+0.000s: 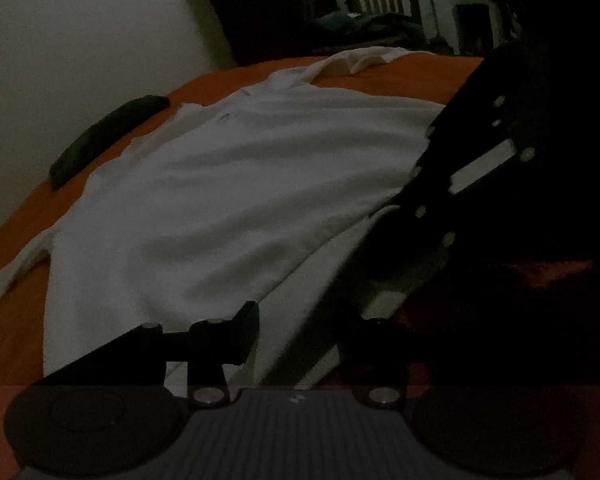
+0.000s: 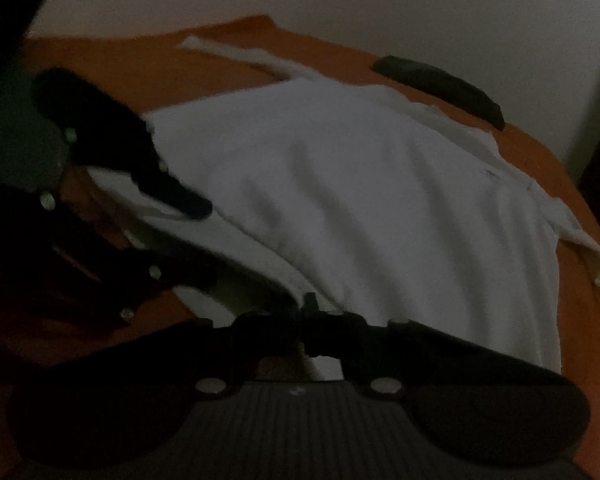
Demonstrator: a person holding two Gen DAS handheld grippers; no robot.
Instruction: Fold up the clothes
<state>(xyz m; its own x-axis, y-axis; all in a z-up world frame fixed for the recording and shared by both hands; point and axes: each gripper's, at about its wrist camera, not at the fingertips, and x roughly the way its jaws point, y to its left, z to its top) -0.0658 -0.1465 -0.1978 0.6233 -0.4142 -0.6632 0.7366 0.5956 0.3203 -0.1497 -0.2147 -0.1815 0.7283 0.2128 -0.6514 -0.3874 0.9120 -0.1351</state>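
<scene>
On the far left of the left wrist view, a dark flat object (image 1: 104,140) lay on the orange surface (image 1: 16,216) close to a pale wall (image 1: 80,40). Whether that surface was a bed or a worktop could not be told. Right of the dark object, the white shirt (image 1: 240,184) was spread across the orange cover, one sleeve (image 1: 16,268) trailing off to the near left and the collar end (image 1: 360,60) bunched at the far side. At the near edge, the left gripper (image 1: 300,332) sat with its jaws partly apart over the shirt's hem; its right finger was lost in shadow, so whether it pinched cloth could not be told. To the right, the other tool's dark frame (image 1: 480,152) covered the shirt's right edge.

In the right wrist view, the left gripper's fingers (image 2: 180,200) lay on the shirt's left edge, where the cloth looked folded over. The shirt (image 2: 360,200) filled the middle. At the near centre, the right gripper (image 2: 312,320) was closed tight with white hem cloth at its tips, apparently pinched. The dark flat object (image 2: 440,84) lay at the far right.
</scene>
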